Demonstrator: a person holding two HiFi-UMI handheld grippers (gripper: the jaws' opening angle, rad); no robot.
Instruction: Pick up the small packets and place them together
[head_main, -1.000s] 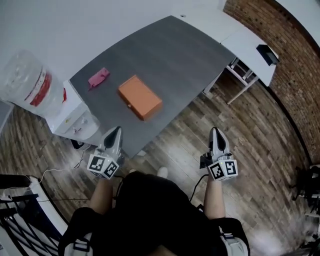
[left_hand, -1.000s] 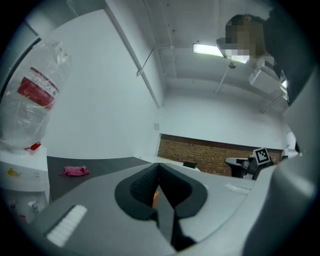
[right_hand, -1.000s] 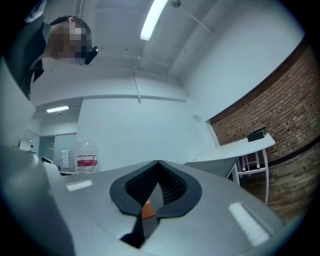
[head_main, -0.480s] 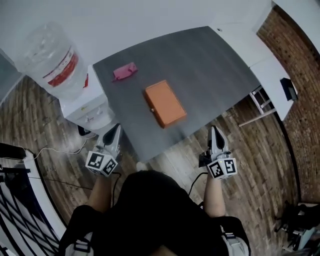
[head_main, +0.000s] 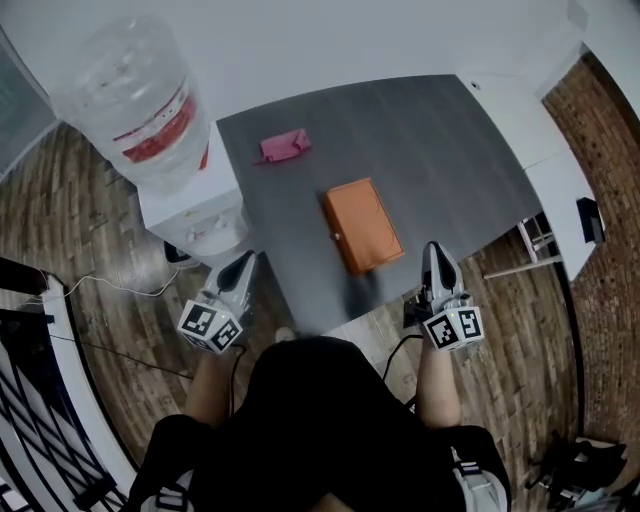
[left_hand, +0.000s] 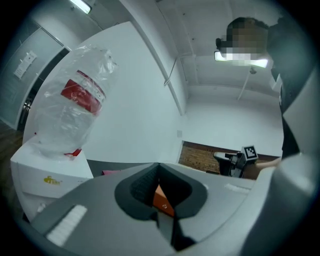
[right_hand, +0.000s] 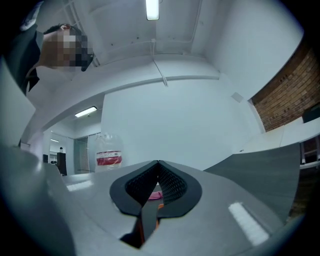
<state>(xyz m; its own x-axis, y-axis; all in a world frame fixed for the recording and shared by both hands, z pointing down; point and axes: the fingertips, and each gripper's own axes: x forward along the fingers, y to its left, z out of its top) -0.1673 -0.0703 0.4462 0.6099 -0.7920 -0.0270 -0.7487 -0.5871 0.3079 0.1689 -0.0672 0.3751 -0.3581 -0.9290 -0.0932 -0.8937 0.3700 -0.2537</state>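
**Head view.** A grey surface (head_main: 440, 150) carries two things. An orange box (head_main: 363, 225) lies flat near its close edge, and a pink packet (head_main: 283, 147) lies well apart from the box, up and to the left of it, towards the far edge. A water dispenser (head_main: 195, 215) with a clear bottle (head_main: 130, 100) on top stands left of the box, against the side of the surface. The left gripper (head_main: 246, 262) is held off the surface, below and left of the box. The right gripper (head_main: 433, 252) is just right of the box's near corner. Neither gripper touches the box.

**Left gripper view.** The fingers (left_hand: 145, 185) are pressed together with nothing pinched. The orange box (left_hand: 161, 199) shows through the gap behind them, out on the surface. The bottle (left_hand: 75, 105) rises to the left of the box, and the right gripper (left_hand: 235, 162) shows to its right.

**Right gripper view.** The fingers (right_hand: 172, 185) are pressed together and hold nothing. Through the opening behind them the pink packet (right_hand: 157, 194) shows, farther off than the box. The bottle (right_hand: 107, 150) stands to the left.
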